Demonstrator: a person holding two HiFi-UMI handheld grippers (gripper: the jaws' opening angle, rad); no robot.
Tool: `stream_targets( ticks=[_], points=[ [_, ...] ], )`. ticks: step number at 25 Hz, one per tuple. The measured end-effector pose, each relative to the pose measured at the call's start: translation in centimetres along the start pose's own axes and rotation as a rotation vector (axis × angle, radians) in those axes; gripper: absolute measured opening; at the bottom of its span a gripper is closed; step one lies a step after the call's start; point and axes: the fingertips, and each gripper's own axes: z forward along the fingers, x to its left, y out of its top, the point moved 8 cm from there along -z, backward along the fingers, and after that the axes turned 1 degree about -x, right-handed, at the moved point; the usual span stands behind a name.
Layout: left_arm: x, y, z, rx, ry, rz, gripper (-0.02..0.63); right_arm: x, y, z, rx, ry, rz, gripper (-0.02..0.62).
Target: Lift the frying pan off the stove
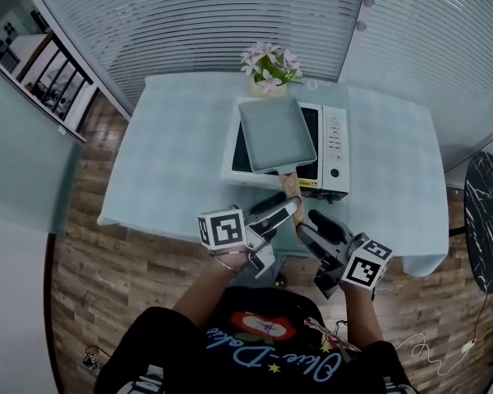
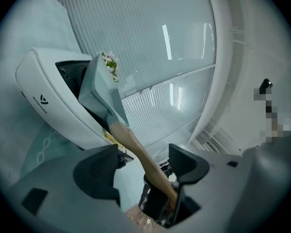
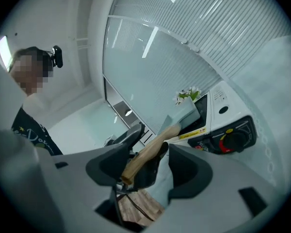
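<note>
A rectangular grey-green frying pan point(image 1: 277, 134) sits on a white portable stove point(image 1: 333, 150), its wooden handle point(image 1: 289, 185) pointing toward me. My left gripper point(image 1: 278, 208) and right gripper point(image 1: 308, 226) meet at the handle's near end. In the left gripper view the handle point(image 2: 138, 152) runs through the gap of the left gripper point(image 2: 143, 166), and neither pad presses on it. In the right gripper view the handle's tip point(image 3: 148, 152) lies within the right gripper point(image 3: 150, 169), whose jaws stand wide apart. Both grippers are open.
The stove stands on a table with a pale checked cloth point(image 1: 172, 162), close to its near edge. A small pot of pink flowers point(image 1: 269, 66) is behind the stove. A dark round table point(image 1: 486, 220) stands at the right. Wooden floor lies below.
</note>
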Motion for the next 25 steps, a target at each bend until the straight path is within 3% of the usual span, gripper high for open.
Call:
stream_targets(
  ticks=[5,13,19,25],
  points=[
    [0.5,0.2,1.7,0.021,-0.019,-0.040,0.311,-0.3,-0.2,0.8,0.011,0.077,0.108,0.252],
    [1.0,0.4,2.6,0.058,-0.032,-0.040,0.310,-0.5,-0.3,1.8,0.033,0.131,0.159,0.215],
    [1.5,0.2,2.5,0.056,-0.033,-0.079,0.226,-0.7,-0.4,1.9,0.038,0.118,0.202,0.204],
    [1.4,0.2,2.4,0.052,-0.021,-0.077,0.212,-0.5,-0.5,2.0,0.019,0.091,0.222,0.184]
  ],
)
